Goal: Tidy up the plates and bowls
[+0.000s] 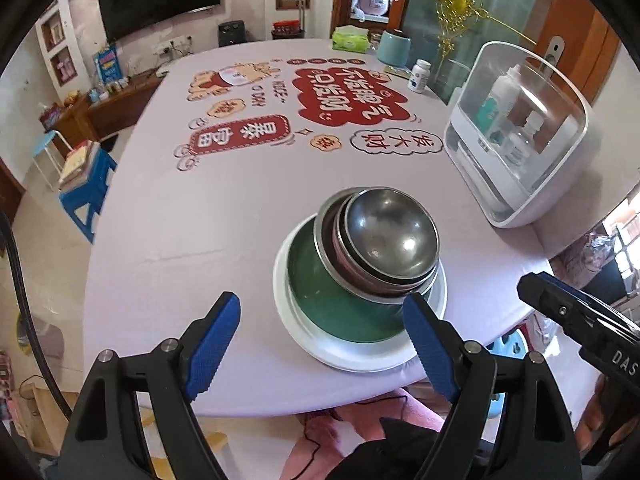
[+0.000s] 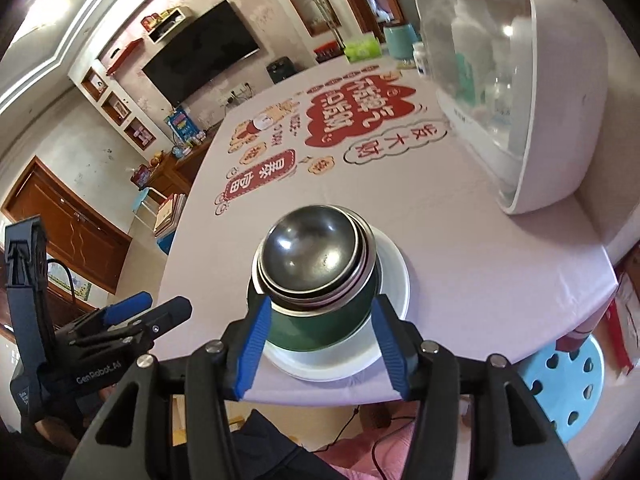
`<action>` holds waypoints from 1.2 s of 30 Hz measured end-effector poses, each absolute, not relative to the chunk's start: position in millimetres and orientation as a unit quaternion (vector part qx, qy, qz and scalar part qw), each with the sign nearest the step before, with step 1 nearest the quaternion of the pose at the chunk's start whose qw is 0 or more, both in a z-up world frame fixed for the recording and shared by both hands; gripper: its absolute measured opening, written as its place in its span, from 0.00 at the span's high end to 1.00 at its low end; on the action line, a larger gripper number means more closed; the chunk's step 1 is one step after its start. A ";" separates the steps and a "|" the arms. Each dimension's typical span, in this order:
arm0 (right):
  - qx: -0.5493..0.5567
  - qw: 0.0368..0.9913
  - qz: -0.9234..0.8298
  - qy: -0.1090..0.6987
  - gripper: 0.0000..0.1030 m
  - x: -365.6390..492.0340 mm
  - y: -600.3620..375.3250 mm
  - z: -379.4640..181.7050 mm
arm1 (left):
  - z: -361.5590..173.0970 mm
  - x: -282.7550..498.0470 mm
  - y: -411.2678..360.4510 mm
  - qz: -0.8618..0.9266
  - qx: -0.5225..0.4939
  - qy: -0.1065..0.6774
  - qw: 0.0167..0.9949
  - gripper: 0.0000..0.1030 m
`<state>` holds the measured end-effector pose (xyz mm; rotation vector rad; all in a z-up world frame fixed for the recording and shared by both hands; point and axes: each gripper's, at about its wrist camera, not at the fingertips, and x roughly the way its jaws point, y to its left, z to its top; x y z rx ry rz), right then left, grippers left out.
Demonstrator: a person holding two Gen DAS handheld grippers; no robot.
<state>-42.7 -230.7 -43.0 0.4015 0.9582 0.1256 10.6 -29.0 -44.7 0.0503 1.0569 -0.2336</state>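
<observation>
We hold both tongs, left (image 1: pixel 322 344) and right (image 2: pixel 320 344), open and empty above the tabletop (image 1: pixel 200 216). At frame centre, nested steel bowls (image 1: pixel 390 236) sit in a green bowl (image 1: pixel 340 304) on a white plate (image 1: pixel 360 356).

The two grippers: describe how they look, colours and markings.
Both the left gripper and the right gripper have black angular frames with silver rivets and ribbed blue finger pads. White lettering on the left one's body reads GenRobot.AI. A black cable runs beside it.

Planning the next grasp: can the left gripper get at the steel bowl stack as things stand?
Probably yes. The left gripper is open and empty, and nothing lies between it and the steel bowls nested atop the green bowl.
</observation>
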 end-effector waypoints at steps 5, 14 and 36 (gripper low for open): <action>0.175 0.875 0.073 0.445 0.36 -41.5 -237.0 -24.0 | -27.0 6.3 -32.9 -0.087 0.007 0.484 0.871 0.20; 0.130 0.888 0.093 0.431 0.21 -35.9 -240.5 9.8 | 6.5 -7.2 -46.8 -0.026 -0.004 0.438 0.898 0.20; 0.084 0.898 0.108 0.418 0.00 -62.0 -212.2 18.1 | 11.1 -46.8 -29.8 0.049 -0.017 0.411 0.910 0.09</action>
